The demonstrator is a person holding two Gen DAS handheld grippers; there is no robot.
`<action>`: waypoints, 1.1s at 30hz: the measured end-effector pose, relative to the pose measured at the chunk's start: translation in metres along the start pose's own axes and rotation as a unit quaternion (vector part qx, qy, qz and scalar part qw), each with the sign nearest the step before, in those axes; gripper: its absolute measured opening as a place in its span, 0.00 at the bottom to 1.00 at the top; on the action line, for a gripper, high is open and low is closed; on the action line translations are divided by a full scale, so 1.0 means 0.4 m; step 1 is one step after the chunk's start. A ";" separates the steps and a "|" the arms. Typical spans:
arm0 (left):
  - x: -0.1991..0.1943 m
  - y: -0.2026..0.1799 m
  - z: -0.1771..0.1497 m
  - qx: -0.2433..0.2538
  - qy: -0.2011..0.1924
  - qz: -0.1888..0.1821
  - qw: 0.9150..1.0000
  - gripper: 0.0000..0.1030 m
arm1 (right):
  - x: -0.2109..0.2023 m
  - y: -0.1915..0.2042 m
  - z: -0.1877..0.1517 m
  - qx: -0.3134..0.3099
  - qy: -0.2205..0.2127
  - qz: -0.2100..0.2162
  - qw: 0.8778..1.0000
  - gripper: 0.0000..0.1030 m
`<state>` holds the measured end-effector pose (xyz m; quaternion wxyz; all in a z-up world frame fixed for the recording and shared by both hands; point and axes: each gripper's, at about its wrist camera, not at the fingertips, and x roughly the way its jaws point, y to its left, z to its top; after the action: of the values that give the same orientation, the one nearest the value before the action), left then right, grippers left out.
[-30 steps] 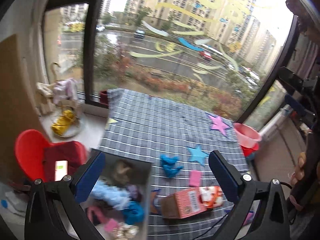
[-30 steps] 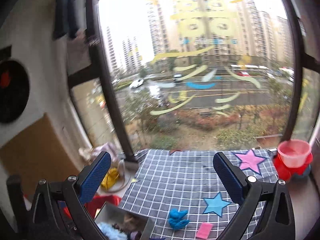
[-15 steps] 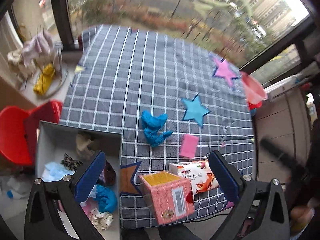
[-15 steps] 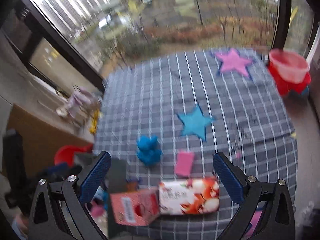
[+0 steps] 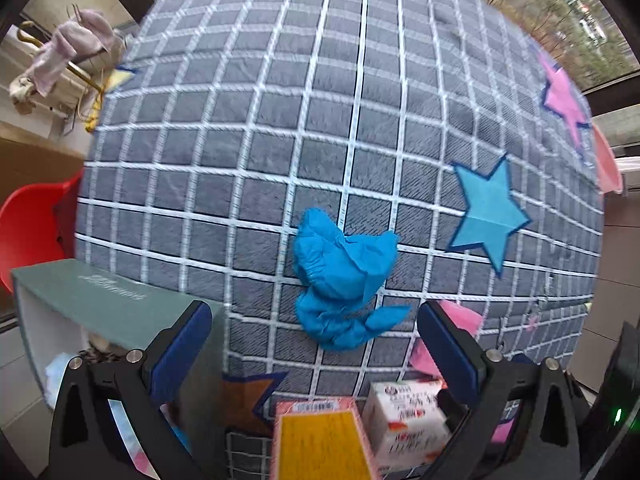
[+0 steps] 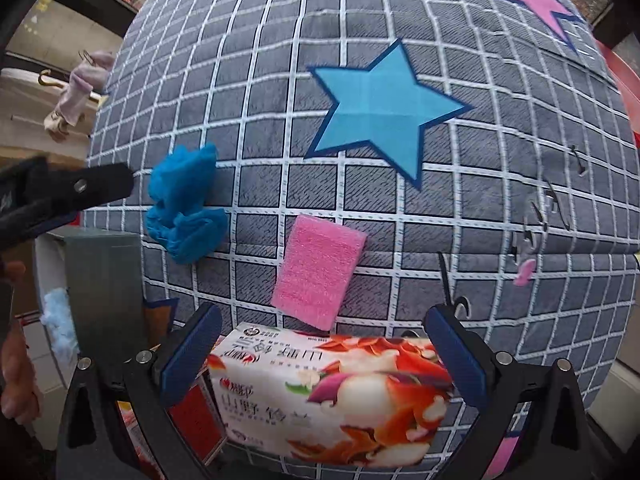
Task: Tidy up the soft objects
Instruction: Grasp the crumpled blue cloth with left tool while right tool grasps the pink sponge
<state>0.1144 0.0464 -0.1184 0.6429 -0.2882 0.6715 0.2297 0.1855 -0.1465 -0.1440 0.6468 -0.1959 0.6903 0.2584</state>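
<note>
Left wrist view: a crumpled bright-blue cloth, possibly a glove, lies between the spread-apart left gripper fingers.

On the checked cloth we count one crumpled blue cloth, one pink sponge, two cartons and three sewn-on stars.

Both hand-held grippers have dropped toward the table, the left apparently nearing the blue cloth.
</note>
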 end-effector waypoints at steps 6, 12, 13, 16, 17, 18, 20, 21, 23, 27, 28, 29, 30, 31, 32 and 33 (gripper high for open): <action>0.092 0.002 0.027 -0.033 0.047 0.013 0.998 1.00 | 0.056 -0.010 0.021 0.007 0.020 0.003 1.000 1.00; 0.142 -0.005 0.045 -0.045 0.070 0.019 0.996 0.99 | 0.103 -0.042 0.027 0.018 0.038 0.004 0.999 1.00; 0.150 -0.009 0.048 -0.047 0.073 0.021 0.996 0.99 | 0.109 -0.041 0.029 0.018 0.038 0.003 0.999 1.00; 0.176 -0.022 0.057 -0.042 0.083 0.027 0.995 0.95 | 0.127 -0.039 0.035 0.008 0.040 -0.007 0.999 1.00; 0.187 -0.030 0.057 -0.042 0.084 0.028 0.995 0.92 | 0.130 -0.037 0.035 0.004 0.039 -0.012 0.999 1.00; 0.198 -0.036 0.056 -0.042 0.089 0.029 0.995 0.89 | 0.134 -0.033 0.035 -0.002 0.038 -0.016 0.999 1.00; 0.217 -0.035 0.055 -0.049 0.100 0.029 0.993 0.82 | 0.147 -0.017 0.030 -0.013 0.038 -0.025 0.999 0.94; 0.233 -0.040 0.052 -0.057 0.105 0.025 0.992 0.77 | 0.156 -0.008 0.023 -0.019 0.039 -0.029 0.999 0.88; 0.242 -0.038 0.052 -0.071 0.100 0.018 0.992 0.74 | 0.155 0.002 0.020 -0.033 0.034 -0.044 0.998 0.74; 0.231 -0.059 0.049 -0.048 0.083 0.012 0.995 0.34 | 0.137 0.014 0.012 -0.048 0.022 -0.034 0.998 0.52; 0.226 -0.064 0.047 -0.043 0.078 -0.005 0.996 0.26 | 0.134 0.009 0.012 -0.043 0.023 -0.026 0.998 0.52; 0.209 -0.056 0.058 -0.042 0.071 -0.018 0.996 0.25 | 0.125 -0.001 0.010 -0.038 0.019 -0.021 0.999 0.52; 0.200 -0.060 0.057 -0.037 0.063 -0.019 0.997 0.24 | 0.107 -0.016 0.016 -0.032 0.014 -0.012 0.999 0.52; 0.186 -0.066 0.055 -0.029 0.056 -0.016 0.998 0.23 | 0.093 -0.029 0.021 -0.026 0.010 -0.002 1.000 0.52; 0.171 -0.075 0.055 -0.017 0.048 -0.012 0.999 0.23 | 0.078 -0.041 0.021 -0.020 0.004 0.007 1.000 0.52; 0.156 -0.091 0.053 -0.005 0.039 -0.009 0.999 0.23 | 0.061 -0.053 0.020 -0.014 -0.005 0.014 1.000 0.52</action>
<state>0.1543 0.0284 -0.1797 0.6167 -0.3065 0.6922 0.2159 0.2026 -0.1568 -0.1707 0.6440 -0.1933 0.6860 0.2780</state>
